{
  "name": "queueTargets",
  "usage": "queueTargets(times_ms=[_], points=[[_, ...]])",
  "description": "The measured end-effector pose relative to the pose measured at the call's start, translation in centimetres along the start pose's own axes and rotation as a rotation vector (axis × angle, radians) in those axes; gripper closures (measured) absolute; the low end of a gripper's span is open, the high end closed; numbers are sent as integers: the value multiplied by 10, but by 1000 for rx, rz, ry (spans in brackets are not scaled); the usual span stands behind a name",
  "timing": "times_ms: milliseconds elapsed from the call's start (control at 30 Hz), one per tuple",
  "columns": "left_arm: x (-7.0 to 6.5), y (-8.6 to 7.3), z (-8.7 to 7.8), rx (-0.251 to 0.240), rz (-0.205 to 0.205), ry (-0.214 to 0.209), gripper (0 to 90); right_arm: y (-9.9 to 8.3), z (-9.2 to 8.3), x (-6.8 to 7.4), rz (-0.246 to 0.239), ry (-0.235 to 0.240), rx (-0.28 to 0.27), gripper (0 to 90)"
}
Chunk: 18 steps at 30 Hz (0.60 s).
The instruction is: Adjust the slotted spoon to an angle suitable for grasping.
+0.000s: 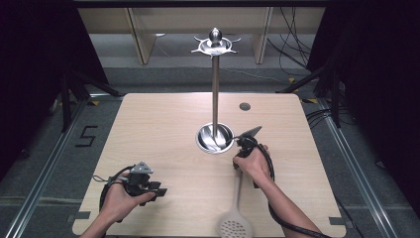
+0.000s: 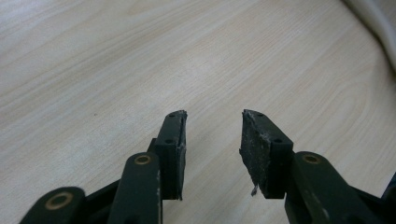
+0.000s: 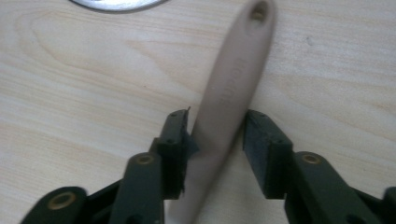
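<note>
Between right gripper [image 3: 215,135] jaws, skimmer handle [image 3: 229,98], touching both pads, left gripper [image 2: 212,135] jaws apart

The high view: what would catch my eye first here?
Probably the tall steel rack, a pole rising from a round dish at the middle of the wooden table, with hooks around its crown. Next, the right gripper just in front of the dish, its jaws on either side of a beige slotted spoon's handle. The left gripper rests open near the table's front left.

Beige slotted skimmer [image 1: 237,213], lying flat on table, perforated head toward person, handle pointing away
</note>
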<state>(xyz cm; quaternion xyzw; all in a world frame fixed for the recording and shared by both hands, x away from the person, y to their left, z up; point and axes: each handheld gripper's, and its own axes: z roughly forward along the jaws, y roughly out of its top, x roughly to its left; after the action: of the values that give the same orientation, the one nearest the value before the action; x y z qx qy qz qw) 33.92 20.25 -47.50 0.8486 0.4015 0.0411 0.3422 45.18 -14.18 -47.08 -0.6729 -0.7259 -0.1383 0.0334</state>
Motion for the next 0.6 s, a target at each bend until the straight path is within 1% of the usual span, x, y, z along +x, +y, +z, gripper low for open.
queueTargets(times_ms=[33, 67, 100, 133, 167, 200, 233, 267, 300, 333, 367, 400, 433, 467, 533, 567, 600], points=[[0, 0, 0, -6, 0, 0, 596, 0, 1, 2, 8, -2, -16, 671], [1, 0, 0, 2, 10, 1, 595, 0, 1, -1, -47, -12, -38, 688], [1, 0, 0, 0, 8, 2, 596, -1, -2, 2, -32, -5, -15, 691], [1, 0, -1, 0, 10, 2, 596, -1, -2, -2, -121, -32, -50, 692], [1, 0, 0, 3, 1, -1, 595, -1, -3, -3, -150, -46, -75, 692], [1, 0, -1, 2, 0, -2, 596, -2, -8, 0, -93, -25, -42, 692], [0, 0, -1, -7, 2, 0, 595, -2, -11, -1, -102, -20, -30, 692], [0, 0, -1, -7, 2, 0, 596, -2, -15, -4, -144, -26, -54, 692], [0, 0, -1, -19, 4, -1, 595, -3, -19, -3, -134, -16, -62, 692], [0, 0, -1, -21, 5, 0, 595, -4, -22, -5, -166, -9, -97, 692], [1, 0, -2, -13, 18, 2, 595, -5, -26, -6, -163, 6, -105, 692], [0, 0, -1, -17, 3, 1, 595, -6, -31, -6, -182, 4, -123, 692], [1, 0, -1, -17, 9, 2, 594, -6, -34, -7, -195, 8, -136, 692], [1, 0, -1, -17, 17, 3, 594, -8, -38, -6, -197, 24, -140, 692], [1, 0, -2, -12, 18, 3, 592, -10, -46, -5, -216, 52, -165, 692], [1, 0, -2, -12, 18, 3, 592, -10, -46, -5, -216, 52, -165, 692], [1, 0, -2, -15, 20, 2, 591, -13, -54, -6, -246, 71, -193, 691]])
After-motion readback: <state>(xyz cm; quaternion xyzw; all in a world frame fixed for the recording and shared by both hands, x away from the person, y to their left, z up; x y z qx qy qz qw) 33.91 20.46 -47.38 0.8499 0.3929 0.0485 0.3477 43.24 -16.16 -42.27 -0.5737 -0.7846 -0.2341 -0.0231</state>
